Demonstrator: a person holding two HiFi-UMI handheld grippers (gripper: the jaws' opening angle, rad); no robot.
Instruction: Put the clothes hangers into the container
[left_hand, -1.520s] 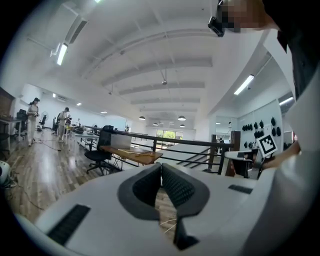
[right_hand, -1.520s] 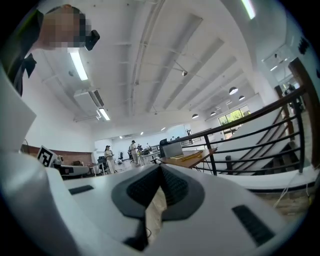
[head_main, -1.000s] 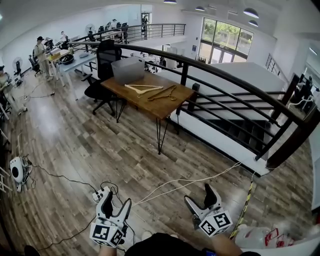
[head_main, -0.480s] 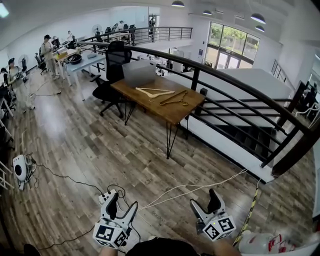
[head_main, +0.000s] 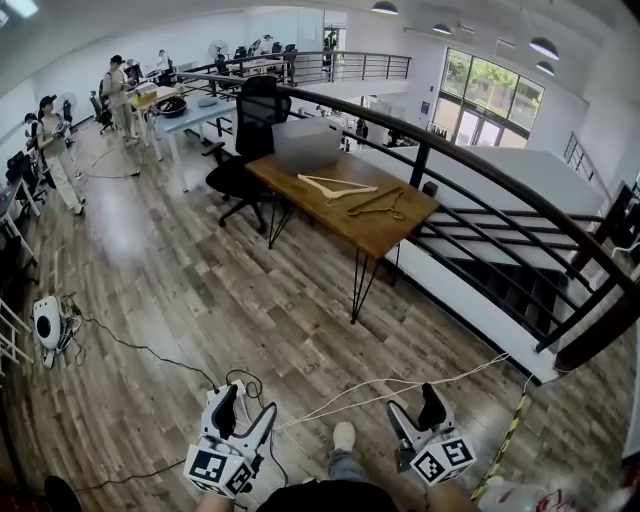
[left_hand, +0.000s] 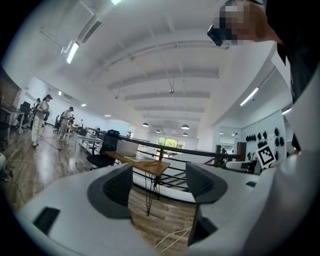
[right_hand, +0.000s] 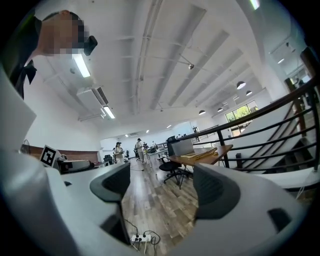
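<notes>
Far ahead stands a wooden table (head_main: 385, 232) on thin black legs. On it lie a pale wooden hanger (head_main: 336, 185) and darker hangers (head_main: 378, 205) to its right, with a grey translucent container (head_main: 306, 146) at the table's back left. My left gripper (head_main: 243, 407) and right gripper (head_main: 415, 411) hang low near my body, both open and empty, several steps from the table. The table (left_hand: 146, 165) shows small between the jaws in the left gripper view, and likewise the table (right_hand: 202, 155) in the right gripper view.
A black railing (head_main: 480, 175) runs behind the table along a stairwell. A black office chair (head_main: 245, 150) stands left of the table. Cables and a power strip (head_main: 222, 392) lie on the wood floor by my feet. People (head_main: 55, 150) work at desks far left.
The table has come nearer and shifted right in the head view as I walk forward. A foot now shows between the grippers. Both grippers stay open.
</notes>
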